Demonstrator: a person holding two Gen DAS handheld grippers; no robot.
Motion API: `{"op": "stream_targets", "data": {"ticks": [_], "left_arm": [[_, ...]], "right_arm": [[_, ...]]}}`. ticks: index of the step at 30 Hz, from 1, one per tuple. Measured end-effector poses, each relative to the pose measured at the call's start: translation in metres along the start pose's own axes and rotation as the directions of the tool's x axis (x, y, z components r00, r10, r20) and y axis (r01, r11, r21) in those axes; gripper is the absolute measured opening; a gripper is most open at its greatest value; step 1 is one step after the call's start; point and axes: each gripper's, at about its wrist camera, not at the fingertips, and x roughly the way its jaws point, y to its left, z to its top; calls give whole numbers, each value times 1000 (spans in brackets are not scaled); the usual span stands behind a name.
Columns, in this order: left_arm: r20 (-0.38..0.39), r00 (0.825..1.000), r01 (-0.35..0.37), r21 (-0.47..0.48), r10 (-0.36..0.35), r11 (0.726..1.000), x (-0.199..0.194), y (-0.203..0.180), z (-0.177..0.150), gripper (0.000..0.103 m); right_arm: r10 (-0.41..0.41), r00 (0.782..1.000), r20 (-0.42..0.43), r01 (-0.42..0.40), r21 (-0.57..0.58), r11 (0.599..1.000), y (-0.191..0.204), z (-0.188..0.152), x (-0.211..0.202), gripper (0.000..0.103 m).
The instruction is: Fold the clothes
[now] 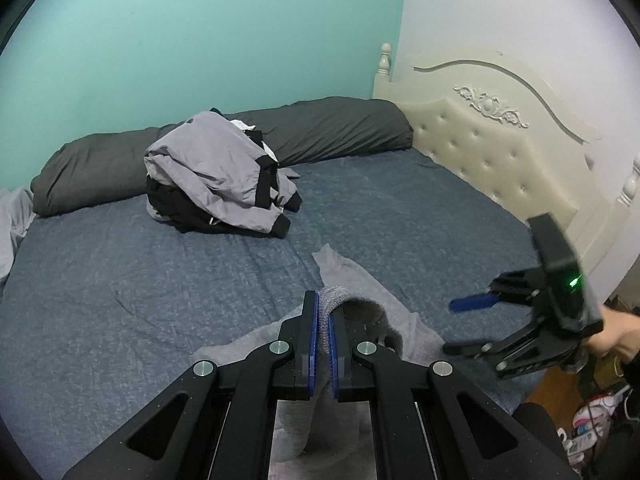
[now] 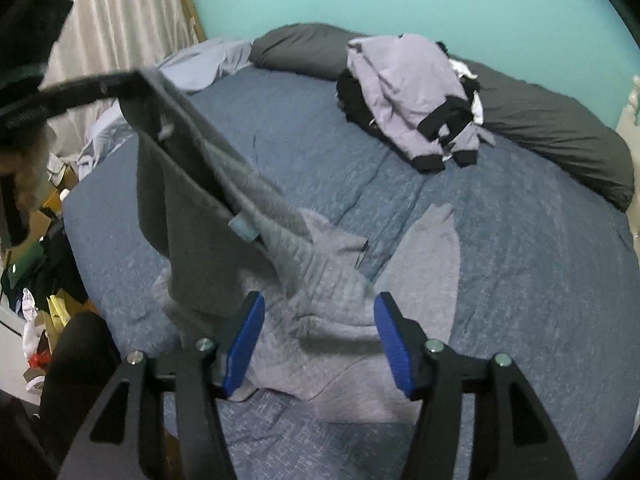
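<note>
Left gripper (image 1: 324, 320) clamps a fold of the light grey knit garment (image 2: 420, 264), lifted over the near blue quilted bedspread (image 1: 120, 280). Right gripper (image 2: 320, 340), jaws wide apart, holds nothing.

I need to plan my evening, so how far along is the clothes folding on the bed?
Barely started. No folded stack shows. In hand: the left hand-held gripper is shut on an edge of the grey sweatshirt, lifting it off the blue bedsheet; the right hand-held gripper is open above it. Left: folding that sweatshirt, then the heap of lavender and black clothes by the dark pillow.
</note>
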Motion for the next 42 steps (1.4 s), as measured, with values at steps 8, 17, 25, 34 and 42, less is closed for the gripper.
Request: {"op": "stream_targets", "data": {"ticks": [8,17,25,34,42], "left_arm": [[0,1000,15,14,-15,1000,-3,-6,-3,5],[4,1000,30,22,-30,999,-5,-6,-8,5],[3,999,37,24,-37,999,-5,-11,-10,4],[2,999,46,20,-46,999,-7,-11,-12,4],[-12,998,61,28,-60,998,-5,-11,-19,5]], "right_arm": [[13,999,-39,-12,40,999,15,-15,47,58],[-83,994,-68,90,107,990,-3,-23,71,47],[-141,987,-76,149,118,982,-1,-17,80,40],[-207,972,-107,219,114,969,16,-19,99,40],[-297,954,-22,297,174,939,-5,-21,72,7]]}}
